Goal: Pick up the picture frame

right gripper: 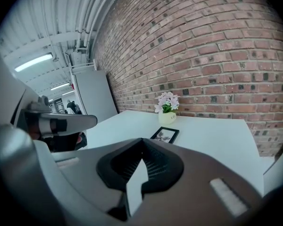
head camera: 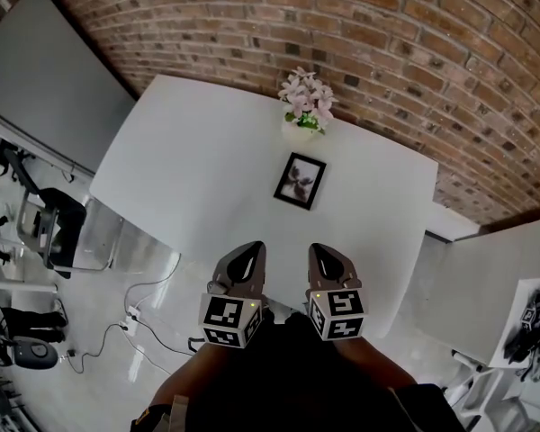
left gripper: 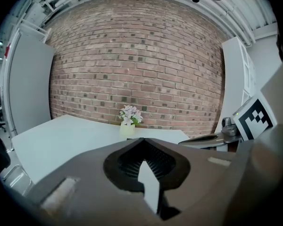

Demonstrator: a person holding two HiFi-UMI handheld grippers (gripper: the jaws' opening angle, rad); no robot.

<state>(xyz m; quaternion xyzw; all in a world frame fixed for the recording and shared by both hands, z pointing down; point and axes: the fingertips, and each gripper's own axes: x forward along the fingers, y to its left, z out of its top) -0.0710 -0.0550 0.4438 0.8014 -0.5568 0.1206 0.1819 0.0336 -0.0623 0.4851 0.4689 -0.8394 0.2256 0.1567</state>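
A small black picture frame (head camera: 300,181) with a dark print lies flat on the white table (head camera: 189,169), just in front of the flower pot; it also shows in the right gripper view as the frame (right gripper: 165,135). Both grippers hover side by side over the table's near edge, well short of the frame. My left gripper (head camera: 249,252) is shut and holds nothing. My right gripper (head camera: 323,255) is shut and empty as well. In the left gripper view the frame is hidden behind the gripper's own body.
A pale pot of pink-white flowers (head camera: 306,106) stands at the table's far edge against the brick wall (head camera: 387,34). A chair (head camera: 58,228) and floor cables (head camera: 130,318) lie to the left. A second white table (head camera: 513,277) is at right.
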